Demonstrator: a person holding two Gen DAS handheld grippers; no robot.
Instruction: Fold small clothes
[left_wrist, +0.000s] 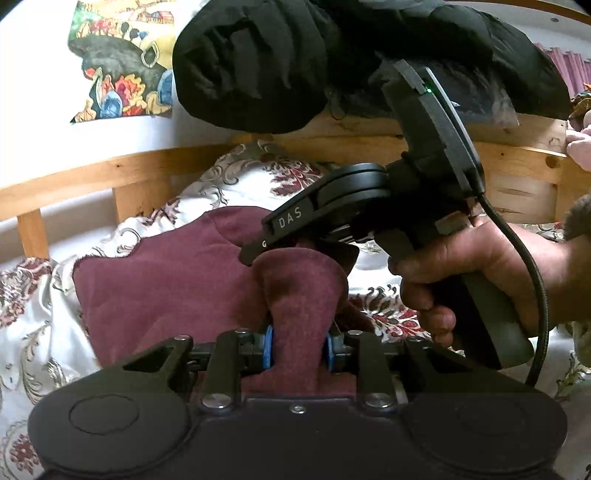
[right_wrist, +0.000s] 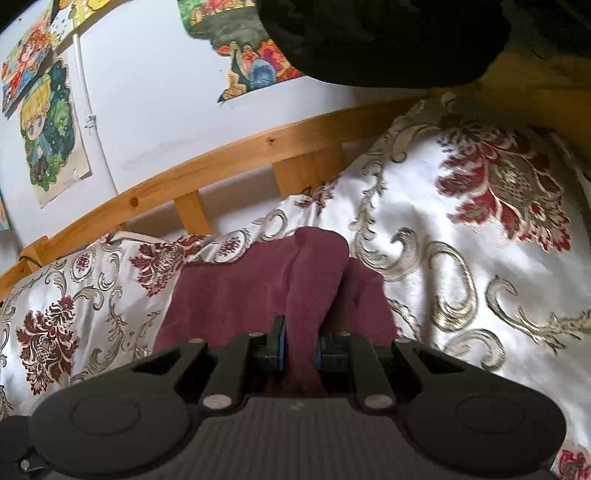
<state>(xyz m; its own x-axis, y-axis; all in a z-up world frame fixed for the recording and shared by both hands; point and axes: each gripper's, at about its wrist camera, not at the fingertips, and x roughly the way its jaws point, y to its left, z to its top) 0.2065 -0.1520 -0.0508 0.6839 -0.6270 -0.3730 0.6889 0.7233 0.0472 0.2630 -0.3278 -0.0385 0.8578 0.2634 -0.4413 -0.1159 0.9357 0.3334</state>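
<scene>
Maroon garment (left_wrist: 159, 284) lies on the floral bedspread (left_wrist: 236, 177), spread toward nine o'clock in my left wrist view, with one bunched fold rising into each tool. My left gripper (left_wrist: 299, 349) is clamped on a thick roll of the cloth, the blue pads (left_wrist: 268, 347) pressing on it from both sides. My right gripper (right_wrist: 300, 349) is likewise closed on a narrower ridge of the same cloth, which runs up toward twelve o'clock in its own view. In the left view I see the right tool at two o'clock, a hand (left_wrist: 476, 273) wrapped round its grip, its nose over the bunched fold.

I judge the step to be carrying a lifted edge across to lay a fold. To do it well I would keep both grips firm, move the two tools together so the edge stays straight and taut between them, and set it down flat on the body of the cloth before letting go. Uneven travel would probably skew the crease, and the slick bedspread may let the lower layer drag.

Readable writing: "DAS" in pale letters on the right tool's arm (left_wrist: 290, 221), with a "G" below it. No label shows on the cloth.
</scene>
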